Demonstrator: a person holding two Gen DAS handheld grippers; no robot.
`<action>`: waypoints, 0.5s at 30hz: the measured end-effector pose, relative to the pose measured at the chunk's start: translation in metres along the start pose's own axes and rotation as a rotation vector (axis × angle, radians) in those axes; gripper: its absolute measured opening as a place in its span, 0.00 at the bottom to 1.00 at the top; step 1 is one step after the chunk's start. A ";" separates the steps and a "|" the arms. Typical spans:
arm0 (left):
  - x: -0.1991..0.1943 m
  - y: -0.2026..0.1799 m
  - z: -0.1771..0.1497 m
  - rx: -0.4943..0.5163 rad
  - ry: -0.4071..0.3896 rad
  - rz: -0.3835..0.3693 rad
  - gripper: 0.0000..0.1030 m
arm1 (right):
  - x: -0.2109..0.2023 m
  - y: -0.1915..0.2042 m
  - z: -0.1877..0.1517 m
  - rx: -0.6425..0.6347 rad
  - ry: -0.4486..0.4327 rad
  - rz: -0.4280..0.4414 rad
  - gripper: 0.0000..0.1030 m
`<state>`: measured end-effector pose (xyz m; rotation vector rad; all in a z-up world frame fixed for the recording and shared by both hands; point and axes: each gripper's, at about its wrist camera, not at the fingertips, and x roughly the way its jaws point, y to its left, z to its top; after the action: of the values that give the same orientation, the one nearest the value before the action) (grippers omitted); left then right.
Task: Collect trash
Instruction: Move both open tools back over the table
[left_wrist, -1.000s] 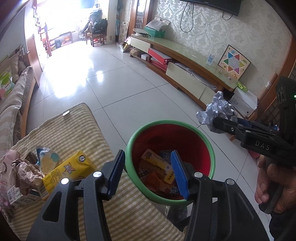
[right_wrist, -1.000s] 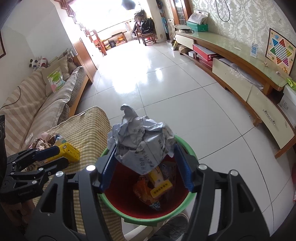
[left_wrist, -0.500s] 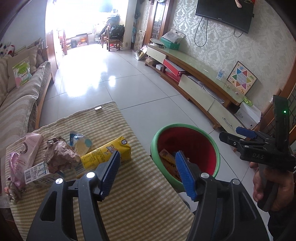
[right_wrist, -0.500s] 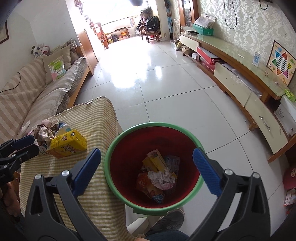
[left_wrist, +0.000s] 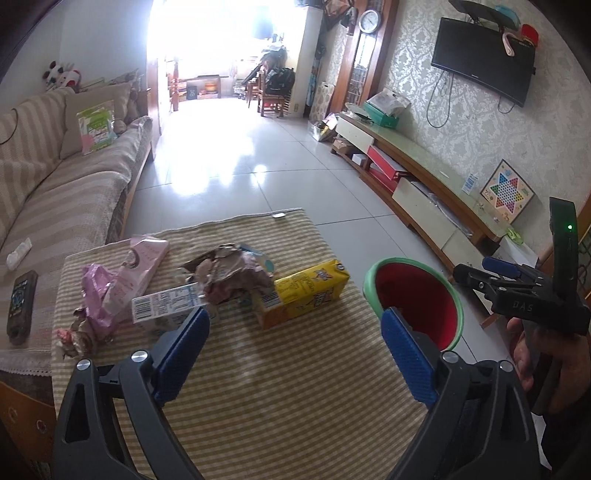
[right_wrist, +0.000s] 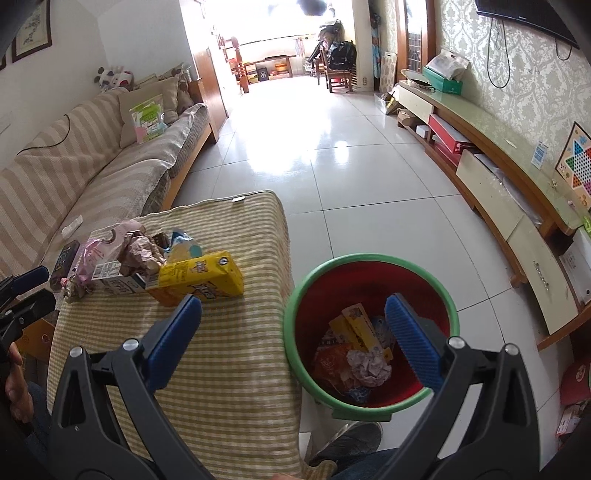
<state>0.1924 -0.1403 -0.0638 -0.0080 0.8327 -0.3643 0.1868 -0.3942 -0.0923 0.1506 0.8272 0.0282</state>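
Both tools empty, trash on the worktop

My left tool (left_wrist: 295, 339) gapes wide at lower centre, holding nothing. My right tool (right_wrist: 295, 325) is wide too, one finger over the red bin (right_wrist: 452, 306) at lower right. The yellow carton (left_wrist: 306, 291) lies mid-frame on the striped worktop (left_wrist: 277, 387) beside crumpled wrappers (left_wrist: 229, 275)

— What sort of place is this?
— A home's living room: a striped sofa (right_wrist: 85, 177) along one wall, a flat television (left_wrist: 484, 59) on patterned wallpaper above a long low cabinet (right_wrist: 491, 177).
— Anything else homely?
— A wall clock (left_wrist: 368, 20), a soft toy (right_wrist: 112, 77) on the sofa back, a board game (left_wrist: 506, 192), and a shiny tiled floor (right_wrist: 332, 155).
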 end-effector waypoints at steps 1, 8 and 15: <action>-0.005 0.010 -0.004 -0.016 -0.005 0.012 0.92 | 0.001 0.009 0.000 -0.012 0.001 0.006 0.95; -0.032 0.080 -0.027 -0.125 -0.023 0.081 0.92 | 0.012 0.071 -0.001 -0.094 0.019 0.043 0.96; -0.046 0.147 -0.052 -0.246 -0.031 0.170 0.92 | 0.025 0.117 -0.005 -0.167 0.044 0.067 0.96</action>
<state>0.1721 0.0198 -0.0876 -0.1698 0.8370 -0.1000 0.2043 -0.2762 -0.0967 0.0206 0.8595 0.1637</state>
